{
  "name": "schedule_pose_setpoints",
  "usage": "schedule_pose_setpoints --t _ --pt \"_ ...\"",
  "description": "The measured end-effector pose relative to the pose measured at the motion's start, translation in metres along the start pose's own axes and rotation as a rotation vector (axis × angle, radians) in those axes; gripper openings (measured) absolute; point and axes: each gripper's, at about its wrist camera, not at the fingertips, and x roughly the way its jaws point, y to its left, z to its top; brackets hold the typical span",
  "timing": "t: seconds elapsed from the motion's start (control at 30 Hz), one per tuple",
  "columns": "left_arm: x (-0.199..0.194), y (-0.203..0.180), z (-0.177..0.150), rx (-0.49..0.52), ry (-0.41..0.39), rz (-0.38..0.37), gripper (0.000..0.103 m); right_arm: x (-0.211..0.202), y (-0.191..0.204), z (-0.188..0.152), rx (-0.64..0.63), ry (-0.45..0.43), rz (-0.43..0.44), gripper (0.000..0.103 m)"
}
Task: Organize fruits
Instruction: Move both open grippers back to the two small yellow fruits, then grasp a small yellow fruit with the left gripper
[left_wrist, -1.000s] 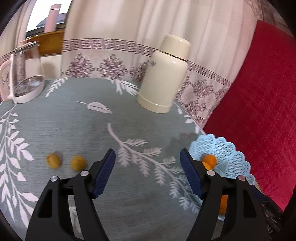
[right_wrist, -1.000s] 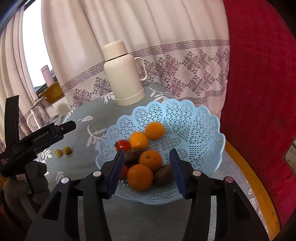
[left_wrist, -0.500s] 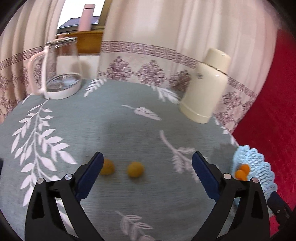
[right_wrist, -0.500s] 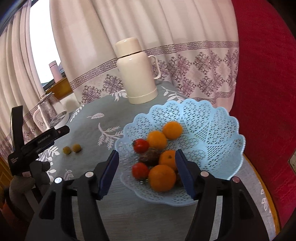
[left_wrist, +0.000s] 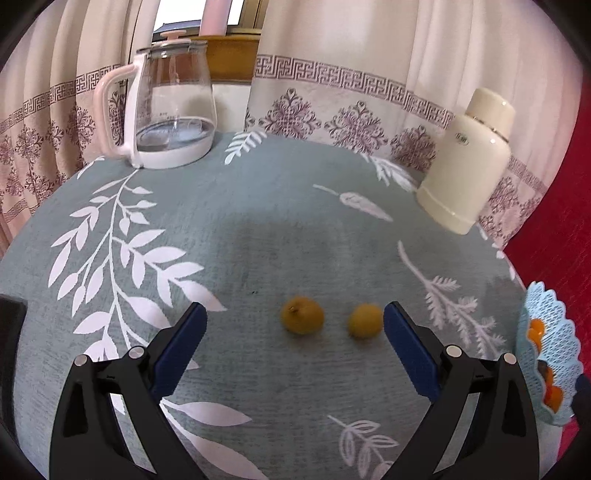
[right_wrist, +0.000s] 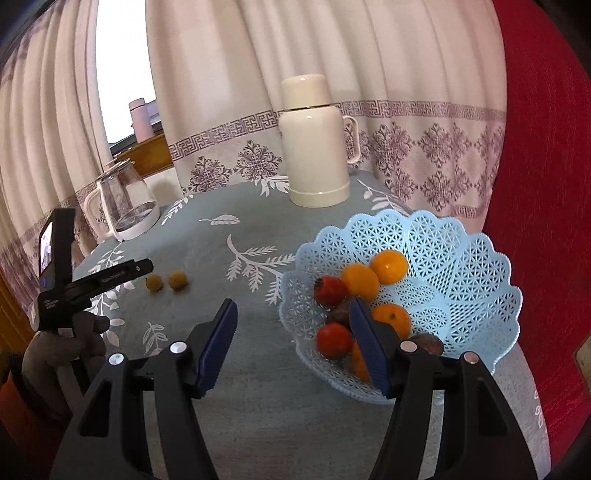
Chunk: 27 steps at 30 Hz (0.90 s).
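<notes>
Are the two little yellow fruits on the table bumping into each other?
Apart. In the left wrist view, a strip of tablecloth shows between the left fruit and the right fruit.

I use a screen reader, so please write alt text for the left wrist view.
Open left tongs frame two small yellow fruits on a grey-green leaf-print tablecloth. Behind stand a glass kettle and a cream thermos.
</notes>
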Motion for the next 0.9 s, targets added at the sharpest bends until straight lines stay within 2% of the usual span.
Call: schedule_pose_setpoints --t 0.17,0.33,0.43,0.5,0.7,0.77,0.83,0.9 --pt "0.009 0.003 -0.001 -0.003 0.034 0.002 0.093 0.001 0.011 -0.005 -0.031 0.010 0.017 0.063" --pt "0.021 0.005 -0.001 -0.012 0.088 0.005 0.072 0.005 0.020 -0.009 -0.046 0.031 0.047 0.063" --pt "0.030 0.004 -0.002 -0.008 0.130 0.018 0.064 0.007 0.024 -0.012 -0.049 0.046 0.062 0.063" --pt "0.032 0.002 -0.001 0.007 0.131 0.028 0.064 0.009 0.026 -0.013 -0.055 0.051 0.065 0.063" --pt "0.039 -0.003 0.003 0.046 0.137 0.042 0.054 0.011 0.031 -0.014 -0.070 0.064 0.073 0.063" --pt "0.038 -0.003 0.003 0.049 0.131 0.019 0.044 0.013 0.034 -0.014 -0.077 0.069 0.074 0.063" --pt "0.037 -0.004 0.002 0.056 0.127 0.003 0.030 0.015 0.037 -0.015 -0.084 0.073 0.078 0.063" --pt "0.035 -0.003 0.001 0.051 0.119 -0.006 0.030 0.017 0.041 -0.014 -0.091 0.083 0.090 0.063"
